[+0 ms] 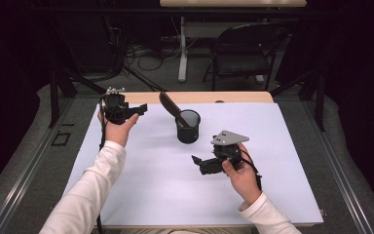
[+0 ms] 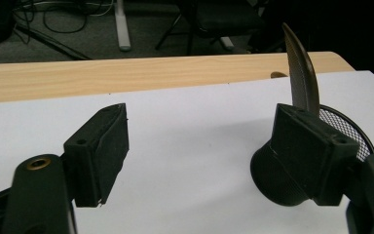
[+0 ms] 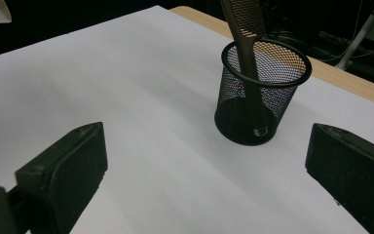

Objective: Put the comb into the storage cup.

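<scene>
Both tools gape, empty: left tool point(image 1: 139, 108), right tool point(image 1: 198, 161); comb point(image 1: 171, 108) leans in cup point(image 1: 188, 126) between them; a nudge tips the cup.

- Overhead light, even on the white sheet point(image 1: 141, 190); surroundings v. dark, near black at the edges.
- Shadows soft, faint; small one under the mesh cup point(image 3: 258, 97).
- No glare.
- High view slightly soft, grainy.
- Gripper views: near jaws blurred; background chair out of focus.

One black mesh cup point(image 1: 188, 127) at the frame's center holds one brown comb point(image 1: 171, 107) (leaning up-left), flanked by two hand-held grippers.
</scene>
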`<state>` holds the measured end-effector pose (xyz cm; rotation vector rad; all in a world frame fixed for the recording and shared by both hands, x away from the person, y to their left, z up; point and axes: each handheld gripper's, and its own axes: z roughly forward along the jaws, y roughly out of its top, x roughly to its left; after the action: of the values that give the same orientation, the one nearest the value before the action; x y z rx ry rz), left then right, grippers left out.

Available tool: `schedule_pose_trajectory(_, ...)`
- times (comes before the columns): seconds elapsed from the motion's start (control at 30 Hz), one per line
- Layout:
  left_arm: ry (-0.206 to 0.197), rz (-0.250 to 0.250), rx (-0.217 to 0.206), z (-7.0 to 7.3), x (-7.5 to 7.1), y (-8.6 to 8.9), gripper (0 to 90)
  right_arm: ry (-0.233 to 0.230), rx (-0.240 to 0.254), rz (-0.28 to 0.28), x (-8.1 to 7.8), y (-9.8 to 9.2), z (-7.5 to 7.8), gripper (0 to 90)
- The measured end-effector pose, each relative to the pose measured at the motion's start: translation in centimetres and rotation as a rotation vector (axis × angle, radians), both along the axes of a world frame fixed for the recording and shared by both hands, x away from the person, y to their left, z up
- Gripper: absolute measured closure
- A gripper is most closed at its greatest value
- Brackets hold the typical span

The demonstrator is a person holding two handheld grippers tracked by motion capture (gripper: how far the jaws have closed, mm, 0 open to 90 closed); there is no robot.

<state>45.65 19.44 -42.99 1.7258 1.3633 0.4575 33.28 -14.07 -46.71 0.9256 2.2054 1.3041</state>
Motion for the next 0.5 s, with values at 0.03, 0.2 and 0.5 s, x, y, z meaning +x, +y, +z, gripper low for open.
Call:
schedule_pose_trajectory(0.03, -0.001, -0.007, 0.002, 0.0, -0.1, 0.1, 20.0, 0.0, 0.0, 0.0, 0.0, 0.0, 0.0, 1.5)
schedule_pose_trajectory(0.2, -0.014, -0.041, -0.002, -0.1, -0.4, 0.1, 17.2, 0.001, 0.001, -0.005, 0.1, -0.1, 0.0, 1.6)
schedule_pose_trajectory(0.5, -0.022, -0.087, -0.025, 0.1, -1.1, 0.4, 16.3, 0.003, 0.008, -0.005, 0.4, -0.2, -0.1, 2.1)
